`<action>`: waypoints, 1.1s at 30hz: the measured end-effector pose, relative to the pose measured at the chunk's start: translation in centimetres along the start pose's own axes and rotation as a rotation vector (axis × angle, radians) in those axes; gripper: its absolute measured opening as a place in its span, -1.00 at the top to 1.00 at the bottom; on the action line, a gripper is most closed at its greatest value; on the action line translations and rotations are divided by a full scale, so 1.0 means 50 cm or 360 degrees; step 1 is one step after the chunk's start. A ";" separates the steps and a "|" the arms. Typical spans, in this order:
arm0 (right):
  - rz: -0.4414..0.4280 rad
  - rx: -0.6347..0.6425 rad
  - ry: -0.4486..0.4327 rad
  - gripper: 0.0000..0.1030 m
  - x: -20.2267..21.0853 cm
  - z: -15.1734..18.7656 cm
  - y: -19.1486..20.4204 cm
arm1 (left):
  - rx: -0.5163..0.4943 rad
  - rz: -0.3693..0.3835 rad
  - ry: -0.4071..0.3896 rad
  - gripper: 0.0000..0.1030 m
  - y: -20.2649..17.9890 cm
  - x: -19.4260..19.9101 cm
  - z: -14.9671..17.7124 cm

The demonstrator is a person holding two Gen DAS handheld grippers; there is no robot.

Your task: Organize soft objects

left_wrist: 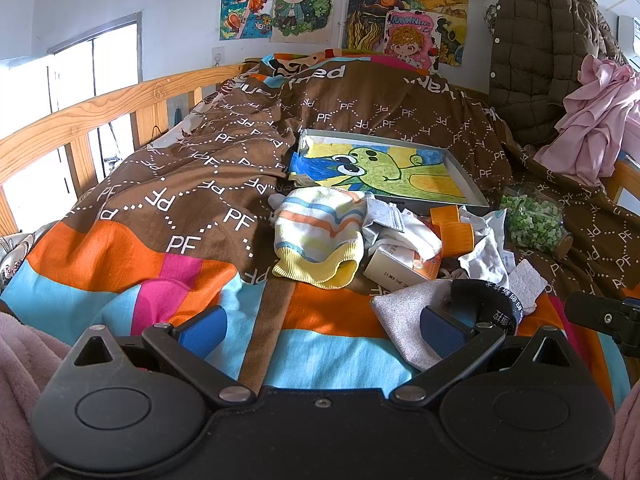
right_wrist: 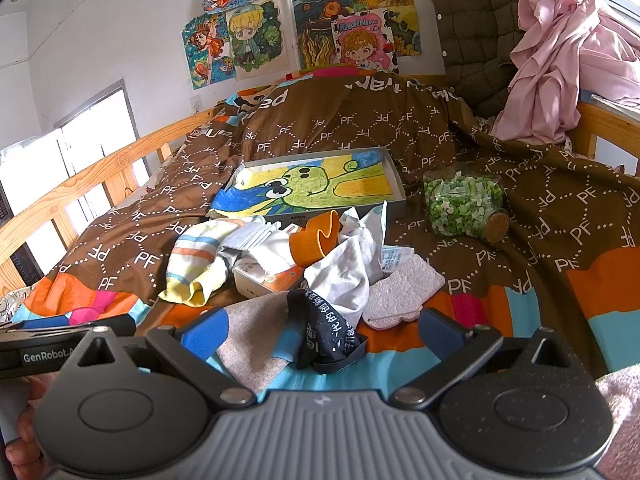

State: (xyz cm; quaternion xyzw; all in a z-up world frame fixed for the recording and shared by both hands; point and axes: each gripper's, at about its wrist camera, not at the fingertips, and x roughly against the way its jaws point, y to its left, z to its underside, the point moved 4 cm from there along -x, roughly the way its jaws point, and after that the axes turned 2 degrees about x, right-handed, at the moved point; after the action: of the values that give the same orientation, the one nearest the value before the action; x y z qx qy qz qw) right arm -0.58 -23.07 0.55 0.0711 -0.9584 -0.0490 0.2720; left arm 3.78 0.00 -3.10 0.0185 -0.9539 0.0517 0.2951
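Note:
A heap of soft things lies on the bed: a striped knit hat (left_wrist: pixel 318 236) (right_wrist: pixel 196 266), white socks (left_wrist: pixel 404 232) (right_wrist: pixel 348 276), a grey cloth (left_wrist: pixel 408 320) (right_wrist: pixel 252 332), a dark printed sock (left_wrist: pixel 496 300) (right_wrist: pixel 324 328) and a pink sponge pad (left_wrist: pixel 528 284) (right_wrist: pixel 400 292). My left gripper (left_wrist: pixel 324 332) is open and empty, low over the blanket, its right finger over the grey cloth. My right gripper (right_wrist: pixel 324 332) is open and empty, its fingers either side of the dark sock and grey cloth.
A shallow box with a green drawing (left_wrist: pixel 384 168) (right_wrist: pixel 312 184) lies behind the heap. Orange plastic cups (left_wrist: pixel 454 228) (right_wrist: pixel 320 236), a small carton (left_wrist: pixel 396 268) (right_wrist: pixel 264 276) and a corked jar of green pieces (left_wrist: pixel 536 224) (right_wrist: pixel 464 204) lie nearby. A wooden rail (left_wrist: pixel 80 116) runs on the left.

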 end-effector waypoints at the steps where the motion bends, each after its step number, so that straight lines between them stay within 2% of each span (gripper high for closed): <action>1: 0.0000 -0.0001 0.0001 -1.00 0.000 -0.001 -0.002 | 0.0001 0.0000 0.0001 -0.99 0.000 0.000 0.000; 5: 0.0012 -0.0023 0.0020 -1.00 -0.004 -0.001 -0.002 | 0.0016 0.0017 0.0038 -0.99 0.002 -0.006 -0.004; 9: 0.0065 -0.0074 0.0078 -1.00 -0.023 -0.010 -0.007 | 0.0016 0.0090 0.0099 -0.99 0.003 -0.021 -0.018; 12: 0.0075 -0.0097 0.0181 -1.00 -0.052 -0.016 -0.020 | -0.0070 0.0194 0.0149 -0.99 -0.008 -0.039 -0.037; 15: -0.0032 -0.0149 0.0314 -1.00 -0.091 -0.019 -0.031 | -0.0187 0.0296 0.0231 -0.99 -0.026 -0.069 -0.057; 18: -0.0080 -0.0183 0.0400 -1.00 -0.124 -0.026 -0.045 | -0.0282 0.0394 0.0298 -0.99 -0.042 -0.103 -0.073; 24: -0.0098 -0.0213 0.0555 -0.99 -0.195 -0.039 -0.063 | -0.0449 0.0567 0.0465 -0.99 -0.071 -0.180 -0.080; 33: -0.0161 -0.0221 0.0715 -0.67 -0.277 -0.028 -0.067 | -0.0600 0.0798 0.0623 -0.96 -0.101 -0.290 -0.066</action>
State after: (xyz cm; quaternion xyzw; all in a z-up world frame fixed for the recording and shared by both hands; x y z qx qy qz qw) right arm 12.16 -24.17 -5.85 0.1092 -0.8634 -0.1112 0.4798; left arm 17.96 -4.57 -8.14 -0.2809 -0.8470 -0.0517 0.4484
